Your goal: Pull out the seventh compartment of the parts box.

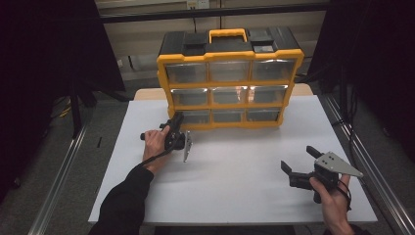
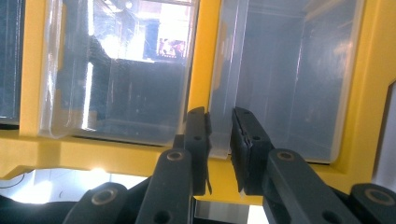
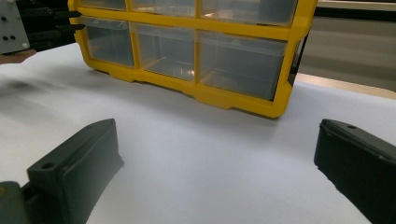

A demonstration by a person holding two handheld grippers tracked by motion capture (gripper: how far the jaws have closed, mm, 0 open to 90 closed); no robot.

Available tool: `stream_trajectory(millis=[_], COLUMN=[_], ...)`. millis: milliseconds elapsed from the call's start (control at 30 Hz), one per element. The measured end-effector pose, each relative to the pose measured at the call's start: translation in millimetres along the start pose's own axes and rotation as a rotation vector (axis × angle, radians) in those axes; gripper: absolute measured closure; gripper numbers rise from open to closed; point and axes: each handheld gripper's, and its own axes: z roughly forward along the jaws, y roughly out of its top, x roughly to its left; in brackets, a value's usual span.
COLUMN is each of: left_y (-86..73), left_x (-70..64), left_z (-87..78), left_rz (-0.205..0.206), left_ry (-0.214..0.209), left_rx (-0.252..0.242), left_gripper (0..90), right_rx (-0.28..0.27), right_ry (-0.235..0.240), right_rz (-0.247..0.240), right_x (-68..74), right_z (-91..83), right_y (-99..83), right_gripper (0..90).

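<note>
Left tool (image 2: 219, 154) clenched on the bottom-left drawer's (image 1: 195, 116) front lip; right tool (image 1: 299, 165) released over the counter (image 1: 244, 166). Risk: thin lip slips out, or the unbraced organizer (image 1: 230, 78) slides forward on pulling.

A lab-like recording booth: black curtains (image 1: 49, 58) hang on both sides, metal rails (image 1: 58, 181) flank a bare white tabletop (image 1: 235, 181).

Your left gripper (image 1: 174, 128) covers the lower left drawer (image 1: 195, 116) of the yellow organizer (image 1: 230, 85), so you cannot tell what its fingers (image 2: 198, 140) pinch there. The organizer's clear drawers look hazy; their contents are unreadable. The right gripper's fingers (image 3: 79, 158) are cut off at the bottom edge.
</note>
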Motion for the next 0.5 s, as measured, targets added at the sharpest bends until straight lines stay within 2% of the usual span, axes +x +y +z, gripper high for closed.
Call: stream_trajectory(millis=[33, 67, 100, 133, 167, 200, 233, 267, 300, 467, 500], left_y=[-0.1, 0.2, -0.7, -0.7, 0.2, -0.1, 0.7, 0.7, 0.0, 0.1, 0.4], left_x=[0.8, 0.9, -2.3, -2.3, 0.5, 0.2, 2.2, 2.2, 1.2, 0.5, -0.8], left_z=[-1.5, -2.0, -2.5, -2.5, -3.3, -4.5, -4.6, -4.6, -4.8, -6.6, -5.2], left_rz=[0.016, 0.015, -0.030, -0.030, 0.013, 0.005, 0.035, 0.035, 0.014, 0.010, -0.014], left_ry=[-0.013, -0.006, 0.008, 0.008, -0.023, -0.001, 0.001, 0.001, -0.015, 0.001, 0.020], left_rx=[0.004, -0.003, -0.004, -0.004, 0.004, 0.009, 0.003, 0.003, -0.003, 0.004, -0.032], left_gripper=[77.8, 77.8, 77.8, 77.8, 77.8, 77.8, 77.8, 77.8, 77.8, 77.8, 77.8], right_rx=[0.001, 0.002, 0.001, 0.001, 0.002, 0.000, 0.000, 0.000, -0.002, -0.001, 0.000], right_ry=[0.001, 0.000, 0.000, 0.000, 0.001, 0.001, 0.000, 0.000, 0.000, 0.000, 0.001], right_rz=[-0.001, 0.001, -0.001, -0.001, -0.001, -0.002, -0.001, -0.001, 0.000, 0.001, 0.000], right_x=[-0.4, -0.4, -0.4, -0.4, -0.4, -0.4, -0.3, -0.3, -0.1, 0.0, -0.1], right_z=[0.0, -0.1, -0.1, -0.1, -0.1, -0.1, -0.2, -0.2, 0.2, 0.0, -0.1], right_y=[0.0, 0.0, 0.0, 0.0, 0.0, 0.0, 0.1, 0.1, 0.0, 0.0, 0.1], right_gripper=[0.0, 0.0, 0.0, 0.0, 0.0, 0.0, 0.0, 0.0, 0.0, 0.0, 0.0])
